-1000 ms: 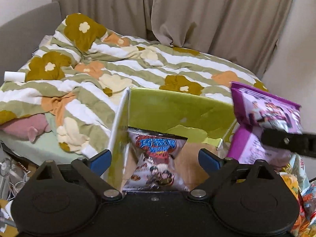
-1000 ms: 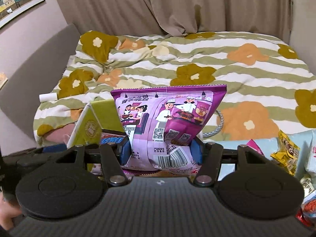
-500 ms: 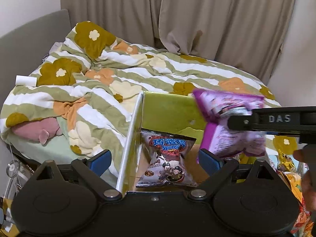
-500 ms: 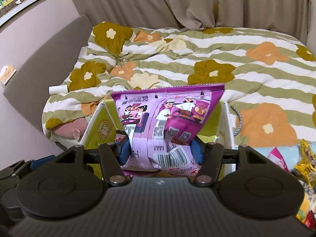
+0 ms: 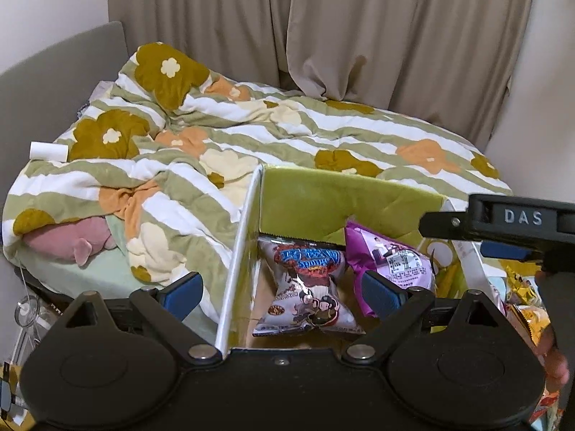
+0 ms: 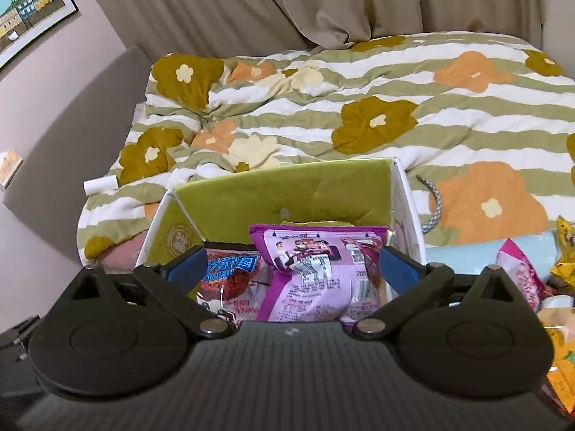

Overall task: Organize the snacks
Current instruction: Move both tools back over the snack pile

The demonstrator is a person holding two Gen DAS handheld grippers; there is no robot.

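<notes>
right gripper (image 6: 291, 269) jaws just swung wide, pads clear of the purple snack bag (image 6: 316, 273), which lies in the green box (image 6: 287, 194) beside the sponge-cake packet (image 5: 309, 287). left gripper (image 5: 280, 292) wide open, empty, straddling the box's left wall.

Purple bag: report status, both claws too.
Right claw just opened, off the purple bag. Bag lies in the box beside the sponge-cake bag. Left claw open, empty. Nothing blocking.

A home bedroom: bed with flowered striped duvet (image 6: 359, 107), drawn beige curtains (image 5: 323, 28), framed picture (image 6: 28, 21).
</notes>
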